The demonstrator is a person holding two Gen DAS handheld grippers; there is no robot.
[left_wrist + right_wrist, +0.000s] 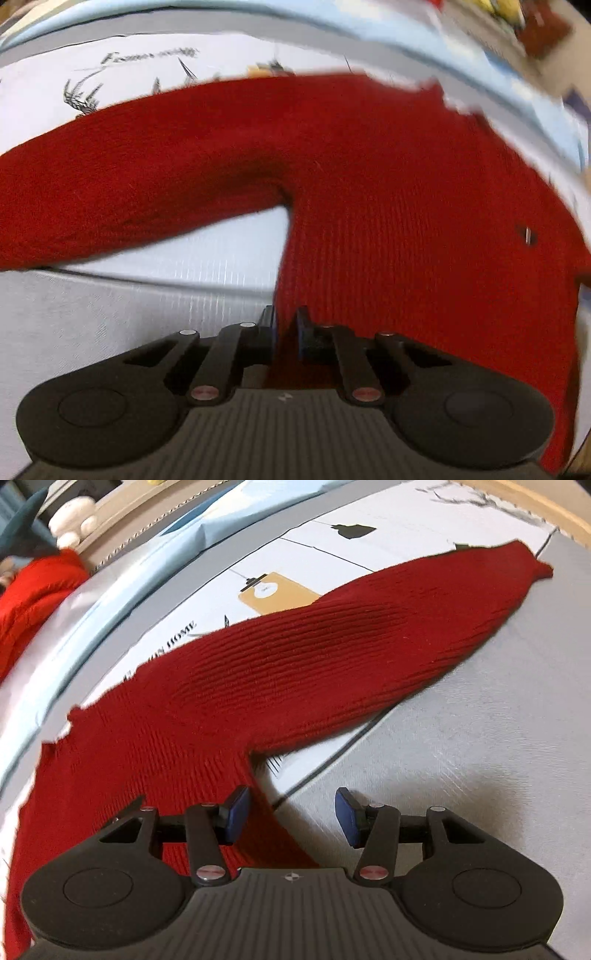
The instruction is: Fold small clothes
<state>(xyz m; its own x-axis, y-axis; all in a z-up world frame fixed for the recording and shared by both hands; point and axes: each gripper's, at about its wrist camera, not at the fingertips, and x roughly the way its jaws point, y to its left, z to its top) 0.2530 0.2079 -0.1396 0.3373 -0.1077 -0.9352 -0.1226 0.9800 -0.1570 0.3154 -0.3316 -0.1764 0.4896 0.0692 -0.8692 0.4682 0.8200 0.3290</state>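
Observation:
A small dark red knitted sweater lies spread on a white and grey printed cloth. One sleeve reaches out to the left in the left wrist view. My left gripper is shut on the sweater's side edge near the hem. In the right wrist view the sweater lies with its other sleeve stretched up to the right. My right gripper is open; its left finger sits over the sweater's side edge and its right finger over the grey cloth.
A bright red garment lies bunched at the far left beyond a pale blue sheet. White soft toys sit behind it. A wooden edge runs along the top right.

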